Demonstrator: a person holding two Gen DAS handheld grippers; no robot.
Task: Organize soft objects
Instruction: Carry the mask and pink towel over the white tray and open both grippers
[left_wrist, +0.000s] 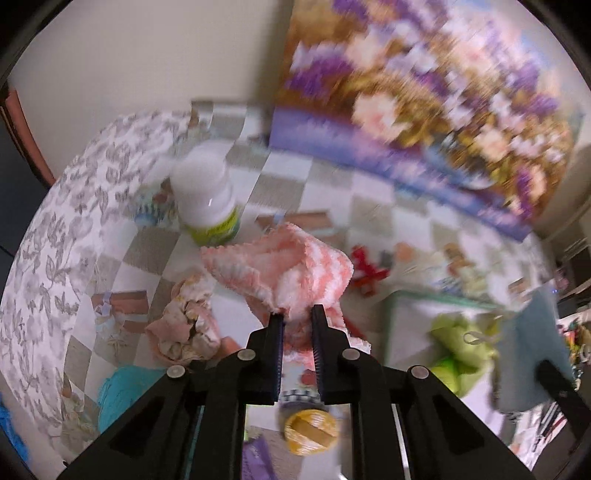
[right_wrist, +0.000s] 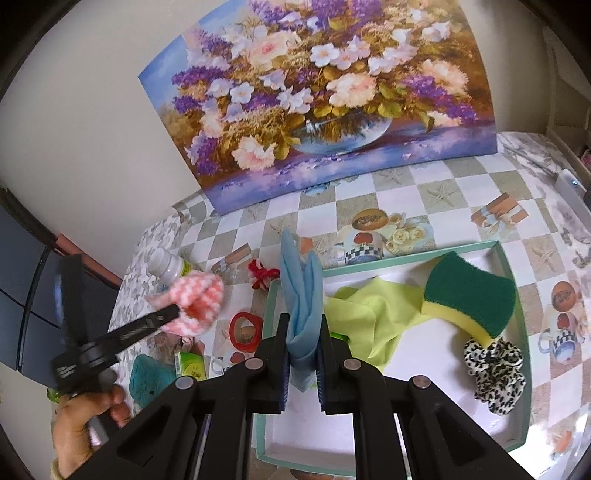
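My left gripper (left_wrist: 297, 314) is shut on a pink-and-white striped fluffy cloth (left_wrist: 295, 266) and holds it above the table; it also shows in the right wrist view (right_wrist: 195, 304). My right gripper (right_wrist: 303, 325) is shut on a light blue cloth (right_wrist: 300, 291), held upright over the left end of a white tray with a teal rim (right_wrist: 511, 271). The tray holds a lime green cloth (right_wrist: 373, 314), a green-and-yellow sponge (right_wrist: 469, 295) and a black-and-white spotted scrunchie (right_wrist: 495, 373). A crumpled peach floral cloth (left_wrist: 184, 325) lies on the table below the left gripper.
A white bottle (left_wrist: 207, 195) lies on the checkered tablecloth. A red ribbon (right_wrist: 260, 277), red tape ring (right_wrist: 245, 330), green box (right_wrist: 190, 365), teal cloth (right_wrist: 149, 378) and yellow round thing (left_wrist: 310, 430) lie left of the tray. A flower painting (right_wrist: 325, 96) leans on the wall.
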